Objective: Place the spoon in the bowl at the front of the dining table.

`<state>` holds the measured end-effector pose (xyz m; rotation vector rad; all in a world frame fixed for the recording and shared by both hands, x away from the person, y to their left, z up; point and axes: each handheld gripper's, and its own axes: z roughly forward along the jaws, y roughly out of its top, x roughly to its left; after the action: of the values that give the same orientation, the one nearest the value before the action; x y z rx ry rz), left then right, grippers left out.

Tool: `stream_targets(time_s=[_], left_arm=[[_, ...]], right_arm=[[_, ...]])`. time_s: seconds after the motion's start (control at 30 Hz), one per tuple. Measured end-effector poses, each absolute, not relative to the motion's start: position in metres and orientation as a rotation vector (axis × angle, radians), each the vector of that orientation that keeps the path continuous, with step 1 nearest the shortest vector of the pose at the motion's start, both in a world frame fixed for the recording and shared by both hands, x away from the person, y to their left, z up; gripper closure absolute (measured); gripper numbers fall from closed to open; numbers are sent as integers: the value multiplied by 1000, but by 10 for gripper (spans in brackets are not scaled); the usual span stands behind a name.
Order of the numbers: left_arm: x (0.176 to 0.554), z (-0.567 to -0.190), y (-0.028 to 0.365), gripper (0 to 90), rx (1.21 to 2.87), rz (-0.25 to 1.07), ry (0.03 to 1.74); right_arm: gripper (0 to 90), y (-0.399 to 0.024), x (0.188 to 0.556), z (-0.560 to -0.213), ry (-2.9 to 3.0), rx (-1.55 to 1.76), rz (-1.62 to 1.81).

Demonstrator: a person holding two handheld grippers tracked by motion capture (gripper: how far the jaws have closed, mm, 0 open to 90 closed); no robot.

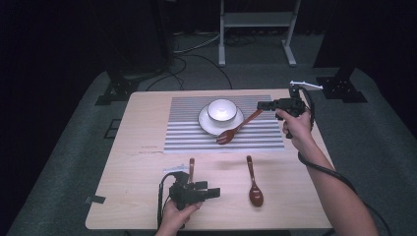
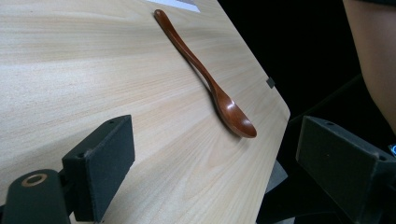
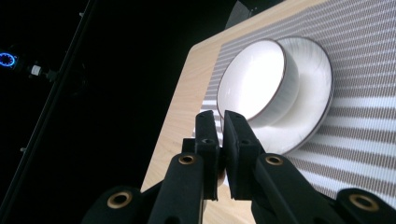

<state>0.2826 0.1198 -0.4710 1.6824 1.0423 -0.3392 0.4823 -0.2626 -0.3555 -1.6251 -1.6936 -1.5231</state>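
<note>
My right gripper (image 1: 260, 104) is shut on the handle end of a brown wooden spoon (image 1: 240, 126). That spoon slants down to the left, its bowl resting on the striped placemat (image 1: 187, 129) beside the white plate (image 1: 205, 123). A white bowl (image 1: 221, 109) stands on the plate. In the right gripper view the gripper (image 3: 222, 126) has its jaws pressed close, facing the bowl (image 3: 254, 79) and plate (image 3: 320, 88). My left gripper (image 1: 215, 192) is open near the front edge, pointing right toward a darker spoon (image 1: 253, 183). The same dark spoon (image 2: 205, 77) lies flat ahead of the open left gripper (image 2: 224, 154).
A third wooden handle (image 1: 191, 168) sticks out from behind the left gripper, its other end hidden. A piece of dark tape (image 1: 96, 199) sits at the table's front left corner. Black stand bases (image 1: 115, 89) and a white frame (image 1: 255, 29) stand on the floor beyond the table.
</note>
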Motion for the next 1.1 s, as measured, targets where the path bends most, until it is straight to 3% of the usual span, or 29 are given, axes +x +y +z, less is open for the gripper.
stream_targets(time_s=[1.1], left_arm=[[288, -477, 118, 105, 1683, -376, 1056]], right_arm=[[842, -273, 552, -329, -1598, -1829, -1576]])
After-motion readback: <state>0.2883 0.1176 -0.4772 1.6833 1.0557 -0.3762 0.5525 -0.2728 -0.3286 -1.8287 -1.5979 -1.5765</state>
